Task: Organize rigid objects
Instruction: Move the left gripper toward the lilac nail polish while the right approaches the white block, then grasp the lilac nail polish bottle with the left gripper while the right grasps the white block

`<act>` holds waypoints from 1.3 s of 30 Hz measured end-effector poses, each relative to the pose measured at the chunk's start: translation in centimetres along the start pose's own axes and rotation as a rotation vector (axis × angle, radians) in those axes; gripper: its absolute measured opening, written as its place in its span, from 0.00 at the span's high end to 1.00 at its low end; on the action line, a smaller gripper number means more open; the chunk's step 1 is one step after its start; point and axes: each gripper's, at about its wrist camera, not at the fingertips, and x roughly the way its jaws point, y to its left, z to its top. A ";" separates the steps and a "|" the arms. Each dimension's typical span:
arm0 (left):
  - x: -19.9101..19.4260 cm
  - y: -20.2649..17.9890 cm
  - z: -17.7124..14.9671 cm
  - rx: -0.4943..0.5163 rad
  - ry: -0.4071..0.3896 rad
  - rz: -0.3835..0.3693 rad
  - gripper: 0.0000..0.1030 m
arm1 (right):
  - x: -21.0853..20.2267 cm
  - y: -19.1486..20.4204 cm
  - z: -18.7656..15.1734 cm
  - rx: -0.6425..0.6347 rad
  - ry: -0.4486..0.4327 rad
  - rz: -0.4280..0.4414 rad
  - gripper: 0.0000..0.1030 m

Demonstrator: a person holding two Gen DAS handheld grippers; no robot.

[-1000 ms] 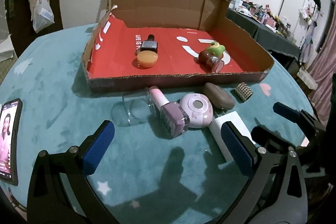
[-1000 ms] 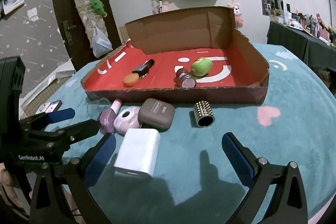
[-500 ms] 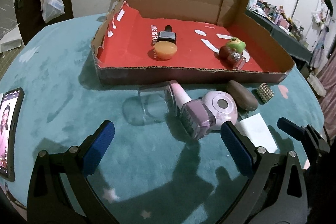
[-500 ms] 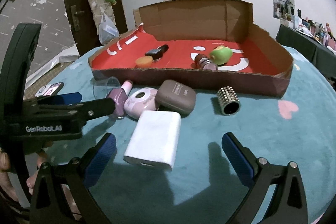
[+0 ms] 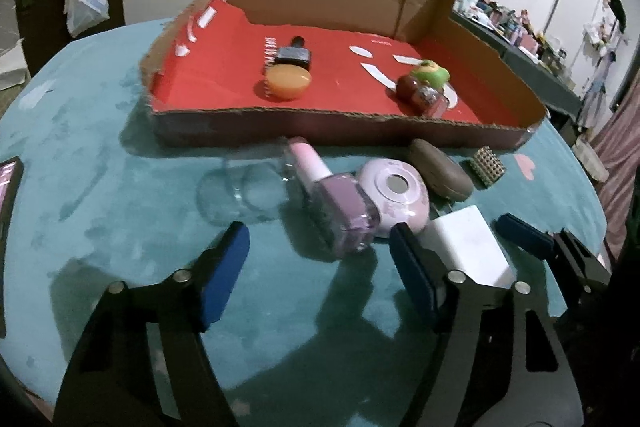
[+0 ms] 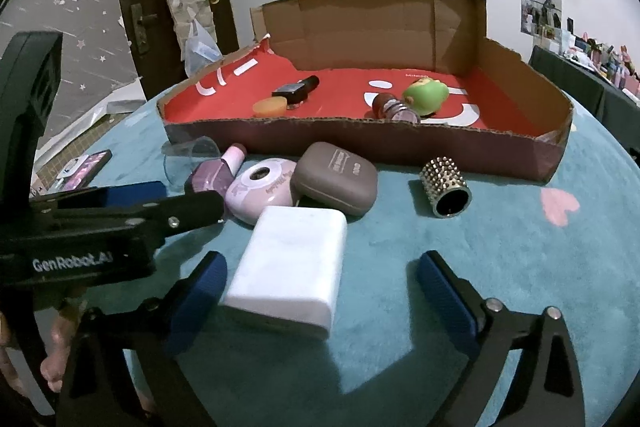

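Left hand-held gripper [image 5: 318, 267] has just been narrowing on the purple nail-polish bottle [image 5: 340, 207], lying on the counter [image 5: 100, 195] before the cardboard tray [image 5: 320, 125], pads not yet touching. Glass, slippery, probably breakable: take the square body. Right hand-held gripper [image 6: 320, 287] spread around the white block [image 6: 292, 263].

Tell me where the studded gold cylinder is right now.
The studded gold cylinder lies on the teal tablecloth just outside the cardboard tray, right of the brown case.

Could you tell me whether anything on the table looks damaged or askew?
The cardboard box has ragged, torn edges, worst at its left wall. Beside it, the clear glass and the purple nail polish bottle lie on their sides. Nothing looks spilled.
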 end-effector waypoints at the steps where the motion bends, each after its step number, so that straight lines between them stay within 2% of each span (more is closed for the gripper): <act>1: 0.1 -0.1 0.0 0.003 0.000 0.002 0.32 | 0.0 0.0 0.0 -0.003 -0.001 -0.005 0.09; 6: -0.1 0.7 0.2 -0.017 -0.008 0.018 0.32 | -0.4 -0.9 -0.1 0.017 -0.012 -0.015 0.12; 9: -0.5 1.9 0.2 -0.042 -0.013 -0.001 0.32 | -0.7 -1.4 -0.2 0.029 -0.019 -0.014 0.13; 11: -0.4 2.0 0.2 -0.046 -0.014 -0.003 0.33 | -0.6 -1.4 -0.2 0.031 -0.014 -0.004 0.17; 13: -0.2 1.6 0.1 -0.038 -0.011 -0.021 0.44 | -0.4 -0.8 -0.1 0.015 -0.015 0.001 0.27; 15: 0.1 0.9 0.2 -0.023 -0.010 -0.034 0.46 | -0.2 -0.4 0.0 -0.003 -0.012 0.007 0.33; 18: 0.3 0.5 0.4 -0.023 -0.016 -0.042 0.58 | 0.2 -0.3 0.1 -0.009 -0.014 0.004 0.35; 20: 0.6 0.5 0.6 -0.038 -0.019 -0.054 0.62 | 0.3 -0.1 0.1 -0.013 -0.017 0.000 0.37; 21: 0.7 0.4 0.7 -0.040 -0.022 -0.065 0.68 | 0.3 0.0 0.1 -0.021 -0.017 -0.001 0.39; 24: 0.8 0.2 0.6 -0.039 -0.026 -0.061 0.70 | 0.3 0.3 0.1 -0.034 -0.016 0.009 0.52; 31: 0.3 0.7 0.4 -0.057 -0.022 -0.096 0.78 | -0.2 -0.2 0.2 -0.002 0.004 0.035 0.53; 39: -0.9 0.8 -0.1 -0.054 -0.027 -0.116 0.81 | -1.2 -0.9 0.4 0.060 0.021 0.109 0.53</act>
